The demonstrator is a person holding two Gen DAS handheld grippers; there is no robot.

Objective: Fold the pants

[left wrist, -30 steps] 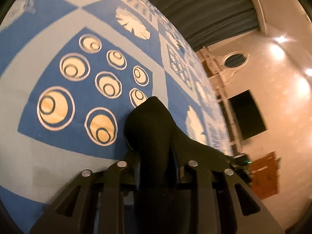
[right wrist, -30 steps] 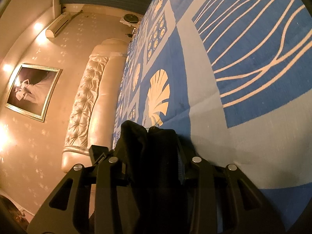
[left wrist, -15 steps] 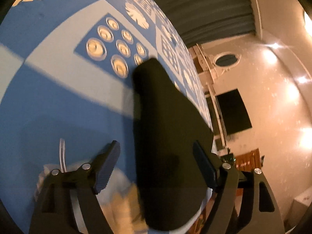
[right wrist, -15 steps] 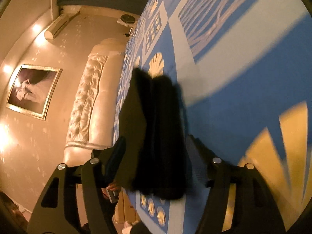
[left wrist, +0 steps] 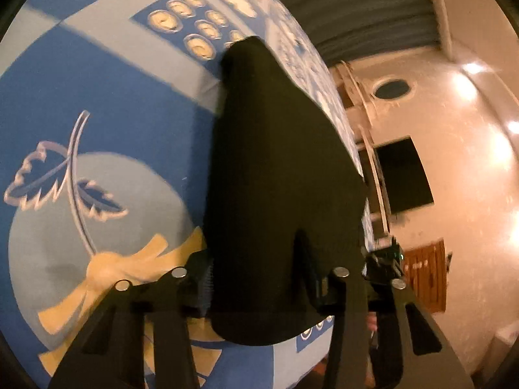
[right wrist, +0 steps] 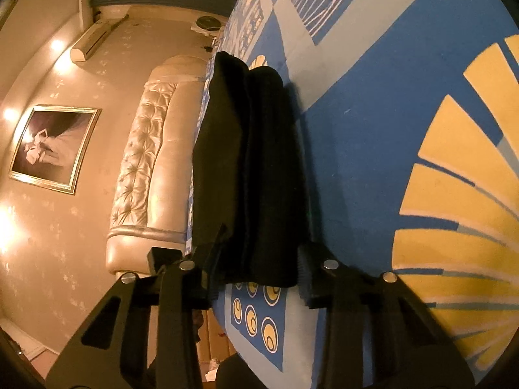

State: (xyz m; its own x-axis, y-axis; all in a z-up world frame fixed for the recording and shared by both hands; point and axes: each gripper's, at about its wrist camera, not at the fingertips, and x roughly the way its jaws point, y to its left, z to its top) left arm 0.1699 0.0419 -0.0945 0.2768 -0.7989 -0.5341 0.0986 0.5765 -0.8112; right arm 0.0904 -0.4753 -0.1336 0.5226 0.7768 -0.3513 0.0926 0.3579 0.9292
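The pants (left wrist: 275, 162) stretch from bottom middle straight up the frame. The left gripper (left wrist: 262, 278) and right gripper (right wrist: 258, 269) have just been closing, and both pinch the near end.

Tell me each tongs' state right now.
Left tongs: just been closing, gripping the pants.
Right tongs: just been closing, gripping the pants too.

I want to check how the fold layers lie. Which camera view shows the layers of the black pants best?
The right wrist view. There the black pants show separate stacked folds with visible creases on the blue patterned bedspread. The left wrist view shows the pants only as one flat dark shape, with no layers to tell apart.
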